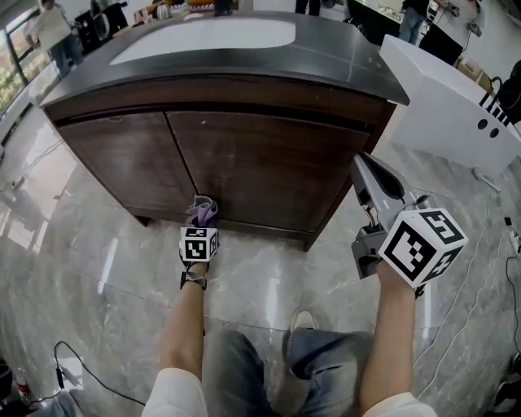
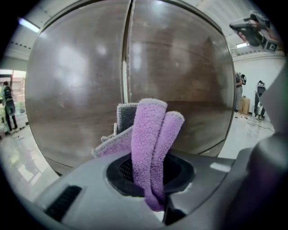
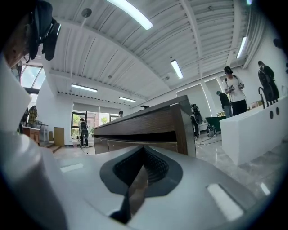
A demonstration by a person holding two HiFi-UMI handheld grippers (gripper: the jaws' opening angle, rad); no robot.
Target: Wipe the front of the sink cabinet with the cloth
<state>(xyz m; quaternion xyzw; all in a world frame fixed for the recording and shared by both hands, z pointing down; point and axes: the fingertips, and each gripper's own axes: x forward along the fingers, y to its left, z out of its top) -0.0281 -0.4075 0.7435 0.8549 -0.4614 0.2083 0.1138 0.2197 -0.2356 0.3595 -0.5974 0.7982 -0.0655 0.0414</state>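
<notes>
Wipe under way: jaws of my left gripper pinched the cloth low at the door seam of the cabinet; right gripper, jaws pressed together, held nothing; most of the front likely remained.

Bright o/head strip lights, glare on floor, fisheye warp, dark corners

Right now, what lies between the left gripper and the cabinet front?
Only the purple cloth, clamped by the left gripper, reaching toward the cabinet front; the left gripper view shows it.
</notes>
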